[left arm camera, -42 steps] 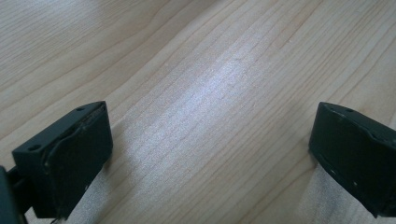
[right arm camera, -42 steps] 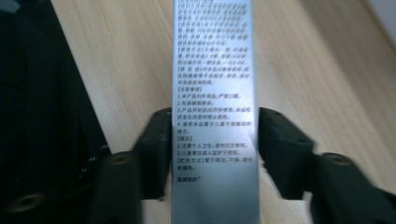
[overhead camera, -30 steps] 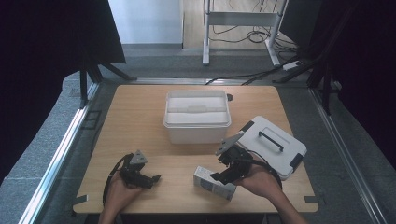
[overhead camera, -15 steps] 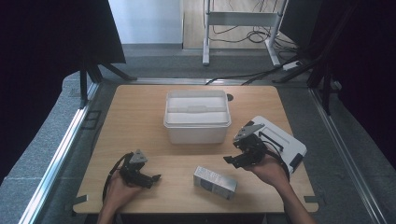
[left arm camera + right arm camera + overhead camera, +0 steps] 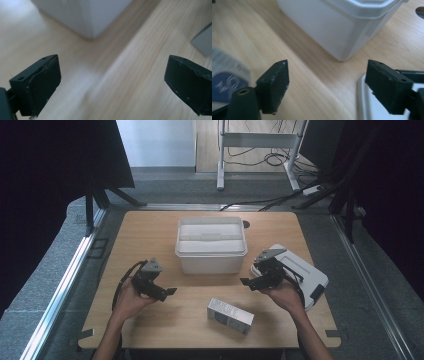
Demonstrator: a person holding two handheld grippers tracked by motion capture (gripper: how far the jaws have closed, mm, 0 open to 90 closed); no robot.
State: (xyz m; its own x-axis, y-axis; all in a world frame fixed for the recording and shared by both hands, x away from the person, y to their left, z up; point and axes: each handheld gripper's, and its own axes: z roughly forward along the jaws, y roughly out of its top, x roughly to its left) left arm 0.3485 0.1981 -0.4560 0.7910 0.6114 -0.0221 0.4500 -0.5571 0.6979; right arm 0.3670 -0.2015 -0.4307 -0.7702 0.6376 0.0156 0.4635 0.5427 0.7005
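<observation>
A white plastic tub (image 5: 211, 245) stands in the middle of the wooden table (image 5: 150, 235). Its white lid (image 5: 306, 270), with a dark handle, lies flat to the right. A small grey and blue box (image 5: 230, 315) rests on its side near the front edge. My right gripper (image 5: 247, 284) is open and hovers by the lid's left edge, up and right of the box. In the right gripper view its jaws (image 5: 328, 66) hold nothing, facing the tub (image 5: 342, 25), the box (image 5: 227, 77) and the lid (image 5: 363, 105). My left gripper (image 5: 166, 293) is open at the front left, its jaws (image 5: 112, 65) spread over bare wood.
A tub corner (image 5: 85, 15) and a grey box corner (image 5: 203, 42) show in the left gripper view. Black metal frames and a grey floor surround the table. Cables (image 5: 280, 200) lie on the floor behind it.
My right gripper has let go of the small box and moved back and to the right, toward the lid. The box stays on the table. The left gripper has hardly moved.
</observation>
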